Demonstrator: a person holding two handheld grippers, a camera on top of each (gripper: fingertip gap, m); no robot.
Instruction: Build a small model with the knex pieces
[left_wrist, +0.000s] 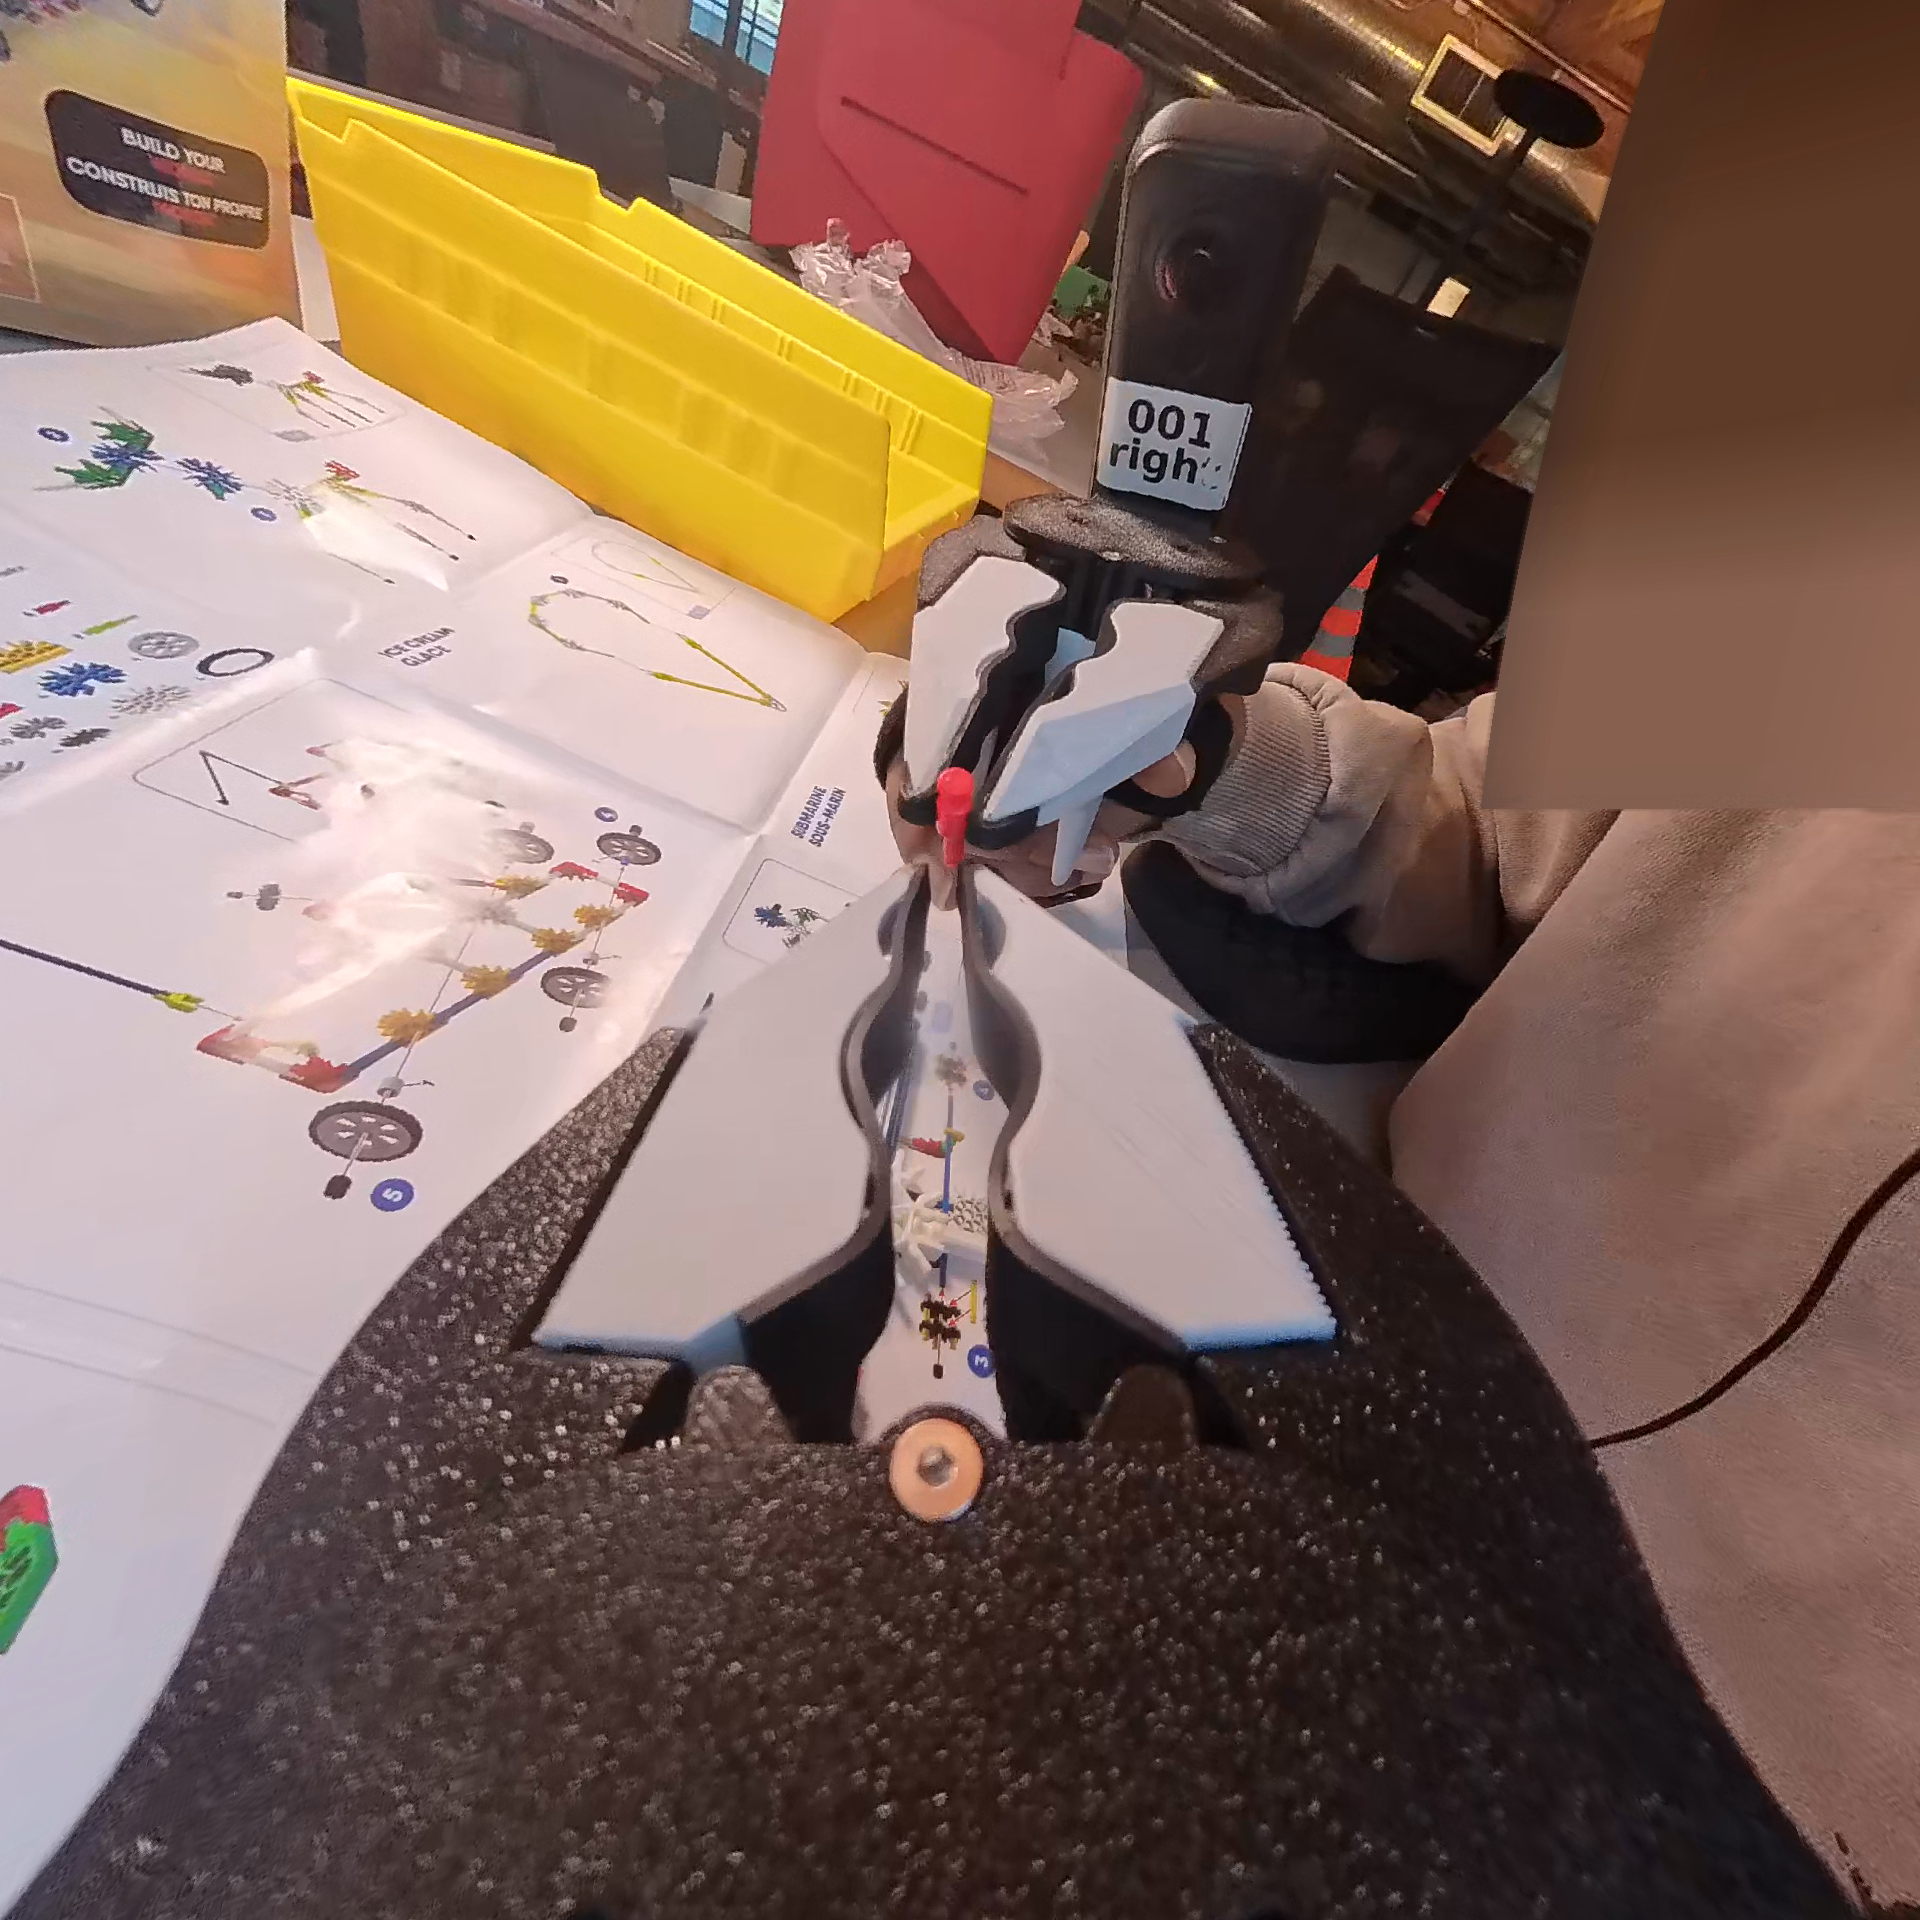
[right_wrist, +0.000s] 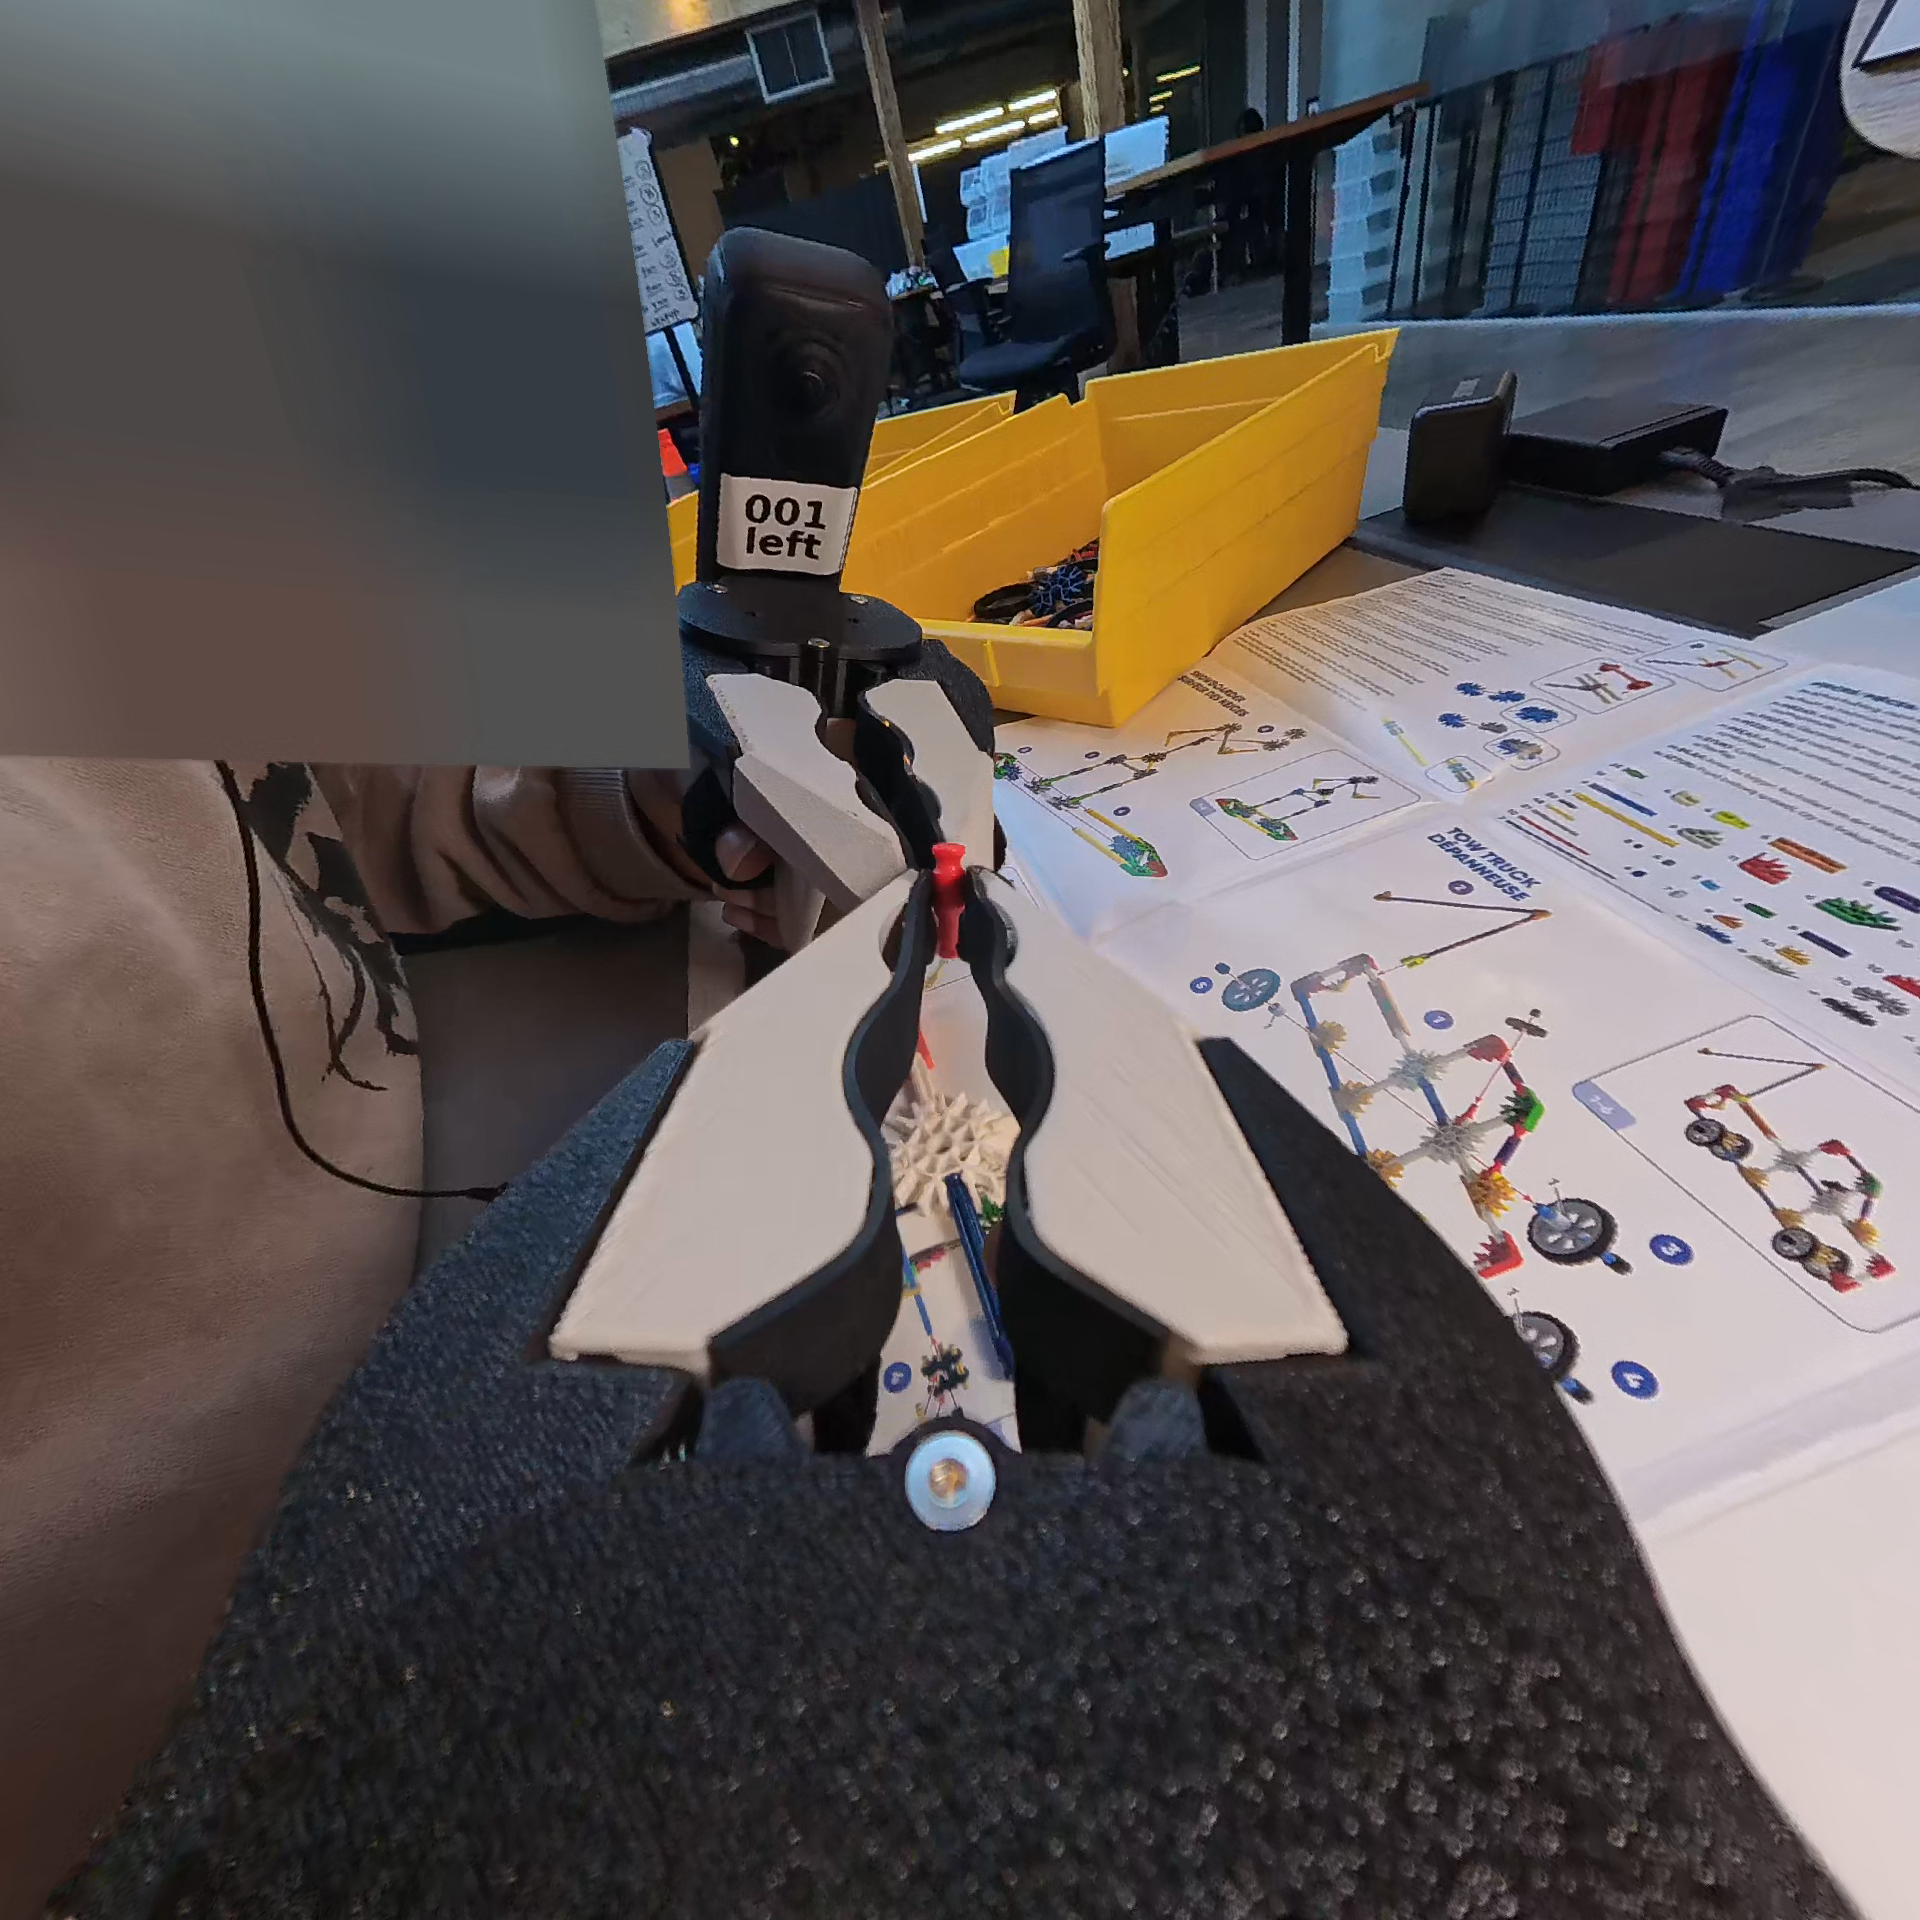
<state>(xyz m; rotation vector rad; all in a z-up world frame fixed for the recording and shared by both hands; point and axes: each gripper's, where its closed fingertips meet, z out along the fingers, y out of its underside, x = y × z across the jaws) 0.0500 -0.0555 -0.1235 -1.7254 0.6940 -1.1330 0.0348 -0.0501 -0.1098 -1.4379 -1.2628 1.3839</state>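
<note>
Red rod (right_wrist: 947, 896) upright, raised above instruction sheet (right_wrist: 1455, 1039), pinched between both tools. My right gripper (right_wrist: 943, 914) nearly closed, clamping rod's middle. My left gripper (left_wrist: 940, 883) tips closed on rod's lower end, steadying it. White snowflake connector (right_wrist: 951, 1138) lies below on sheet. Yellow bin (right_wrist: 1195, 520) behind holds parts. Both cameras carry white printed stickers; sheet has printed headings; box (left_wrist: 135, 156) too.

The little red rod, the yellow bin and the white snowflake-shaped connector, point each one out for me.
red rod (right_wrist: 947, 900), right wrist view, on its shaft between the fingertips.
yellow bin (left_wrist: 623, 343), left wrist view, on its long side wall.
white snowflake-shaped connector (right_wrist: 948, 1141), right wrist view, on its toothed centre, seen through the gap between the fingers.
</note>
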